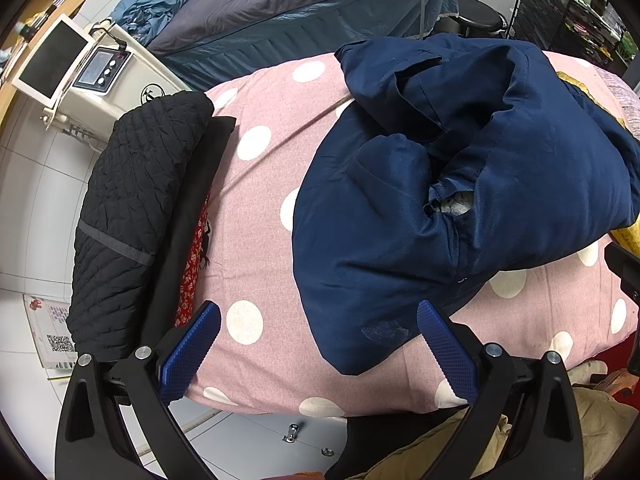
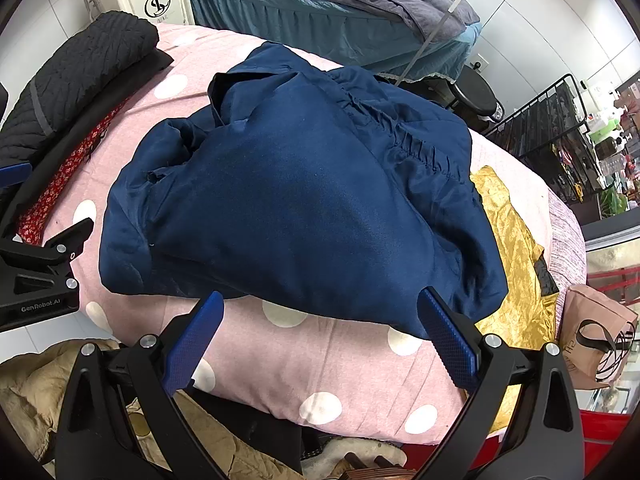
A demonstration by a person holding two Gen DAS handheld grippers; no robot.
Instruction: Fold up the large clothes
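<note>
Above the near edge of the navy jacket [image 2: 296, 208], left gripper [image 1: 320, 344] and right gripper [image 2: 320, 340] hover, jaws spread and empty.

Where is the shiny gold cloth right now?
The gold cloth lies on the pink dotted bedcover, on the right in the right wrist view, partly tucked under the blue jacket.

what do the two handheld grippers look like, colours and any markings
Both the left gripper and right gripper have black angular frames with silver round bolts and blue cross-hatched finger pads. In the right wrist view, the left gripper's black body reads "GenRobot.AI" in white.
</note>
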